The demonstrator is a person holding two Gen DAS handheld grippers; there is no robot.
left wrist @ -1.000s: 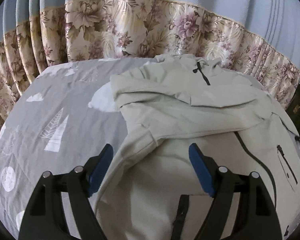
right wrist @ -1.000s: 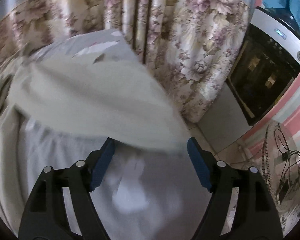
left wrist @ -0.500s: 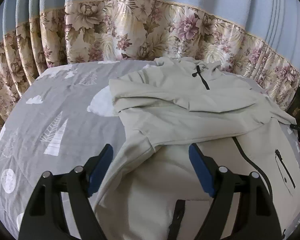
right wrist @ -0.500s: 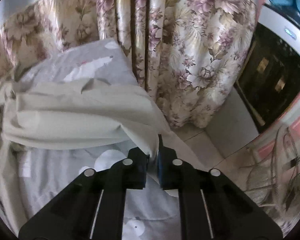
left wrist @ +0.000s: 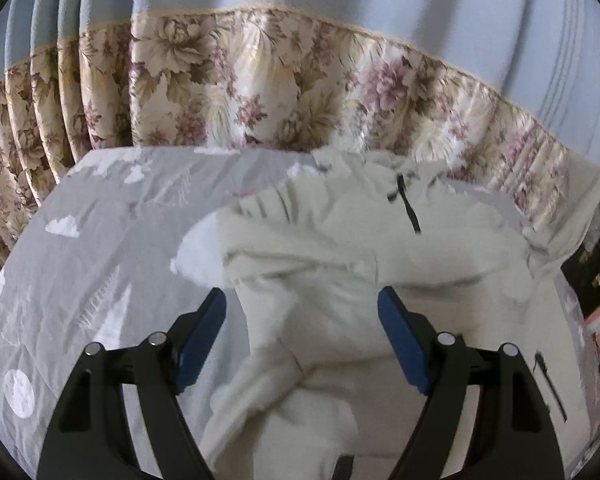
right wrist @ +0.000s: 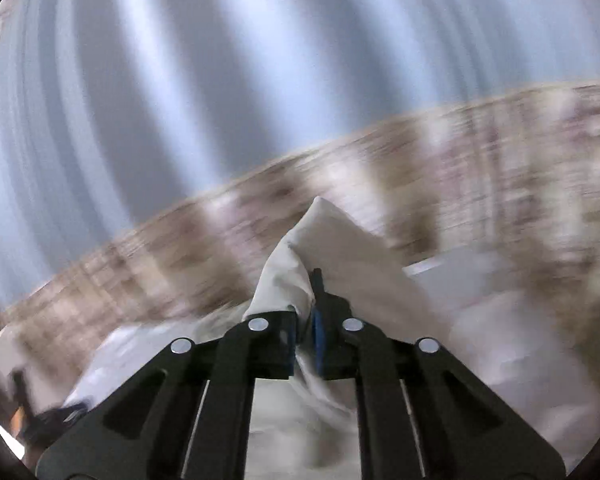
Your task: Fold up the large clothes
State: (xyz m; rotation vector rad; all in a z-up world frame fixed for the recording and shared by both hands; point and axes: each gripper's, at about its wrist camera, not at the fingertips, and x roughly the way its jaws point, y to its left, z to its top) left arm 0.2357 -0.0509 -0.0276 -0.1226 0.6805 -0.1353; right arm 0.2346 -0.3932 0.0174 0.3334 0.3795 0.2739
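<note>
Cream cloth, matte and creased, makes up the jacket (left wrist: pixel 340 280), which lies spread on the bed (left wrist: pixel 100 240) ahead of and under the left gripper (left wrist: pixel 302 344). Its jaws stand wide apart, holding nothing, their blue pads (left wrist: pixel 400 344) flat and rectangular on black arms. A short black zip (left wrist: pixel 408 208) runs down from the collar beyond the jaws; a second dark zip line (left wrist: pixel 548 380) sits to their right. No writing or label can be read. The bed cover is grey cotton printed with white clouds, trees and dots. Behind hangs a curtain (left wrist: pixel 260 92), plain blue above, glossy floral below.

The right gripper (right wrist: pixel 302 344) has its jaws clenched on a fold of the jacket (right wrist: pixel 320 248), which rises in a soft peak just ahead of the tips. That view is heavily blurred.
</note>
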